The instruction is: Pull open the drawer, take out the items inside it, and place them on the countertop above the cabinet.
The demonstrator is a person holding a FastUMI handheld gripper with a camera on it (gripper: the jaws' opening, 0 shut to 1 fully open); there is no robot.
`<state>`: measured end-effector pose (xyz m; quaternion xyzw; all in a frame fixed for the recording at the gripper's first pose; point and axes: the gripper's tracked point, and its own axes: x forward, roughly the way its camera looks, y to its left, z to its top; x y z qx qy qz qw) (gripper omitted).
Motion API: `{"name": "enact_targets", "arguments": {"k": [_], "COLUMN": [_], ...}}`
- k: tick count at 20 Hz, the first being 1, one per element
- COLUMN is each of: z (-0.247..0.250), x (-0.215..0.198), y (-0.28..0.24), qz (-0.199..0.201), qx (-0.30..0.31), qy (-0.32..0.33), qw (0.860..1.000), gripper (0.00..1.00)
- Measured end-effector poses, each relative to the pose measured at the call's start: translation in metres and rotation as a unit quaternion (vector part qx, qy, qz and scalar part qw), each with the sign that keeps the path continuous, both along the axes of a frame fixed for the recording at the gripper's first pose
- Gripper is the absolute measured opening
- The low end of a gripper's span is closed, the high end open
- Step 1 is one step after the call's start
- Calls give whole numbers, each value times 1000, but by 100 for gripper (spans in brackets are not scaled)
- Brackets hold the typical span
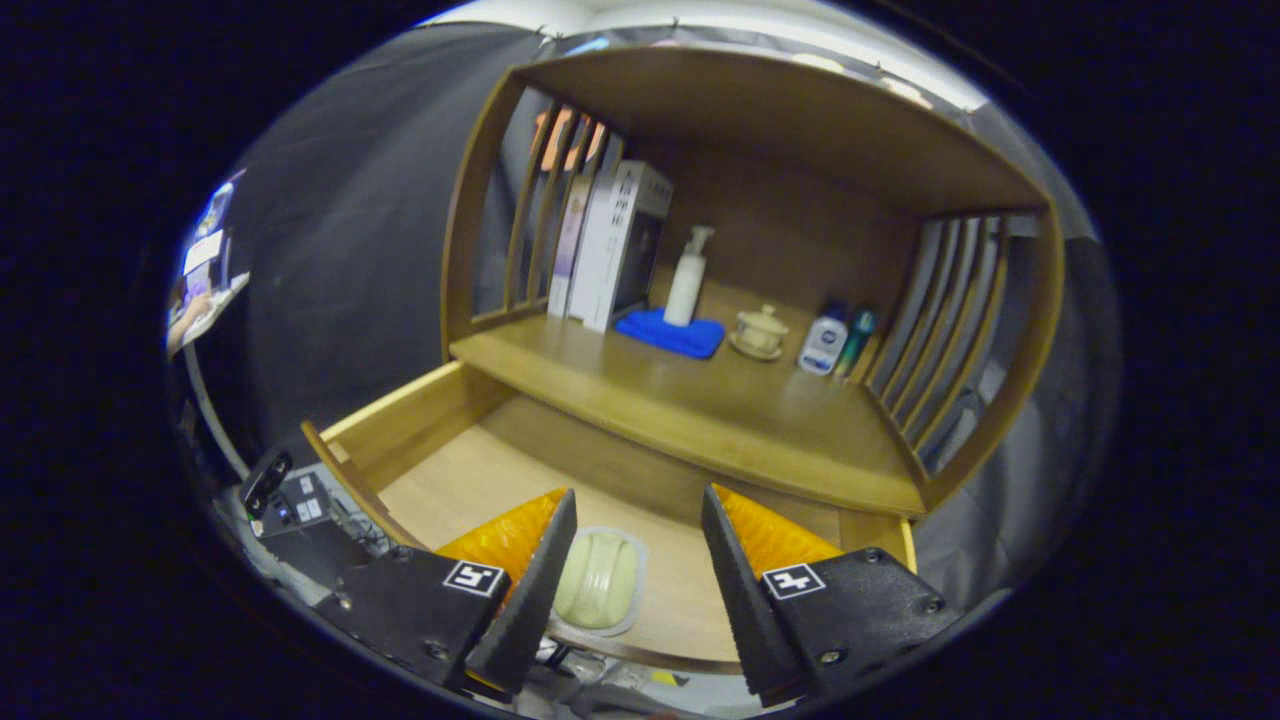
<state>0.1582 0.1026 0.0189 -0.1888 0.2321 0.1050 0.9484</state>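
Gripper view, contents listed. Gripper (635, 545): fingers spread apart, holding nothing, poised over the pulled-open light wooden drawer (420, 425). Pale green oval soap in a clear packet (598, 580): lying on the drawer floor near its front edge, between the fingers and close to the left one, touching neither. Wooden countertop above the cabinet (700, 405): bearing upright white boxed books (615, 245), a white pump bottle (688, 277) standing on a folded blue cloth (670, 335), a small lidded cream cup on a saucer (760, 332), a white squat bottle (824, 340) and a slim green bottle (856, 342) just beside it.
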Motion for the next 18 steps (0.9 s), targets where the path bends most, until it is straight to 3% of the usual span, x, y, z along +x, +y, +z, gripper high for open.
{"name": "enact_targets", "arguments": {"k": [3, 9, 14, 18], "z": [-26, -56, -70, -81], "x": [7, 8, 10, 9], "y": [3, 4, -6, -6], "qz": [5, -14, -48, -51], "qx": [-11, -20, -26, -4], "qy": [89, 200, 235, 252], "qw": [996, 979, 970, 966], "gripper": [80, 75, 63, 51]}}
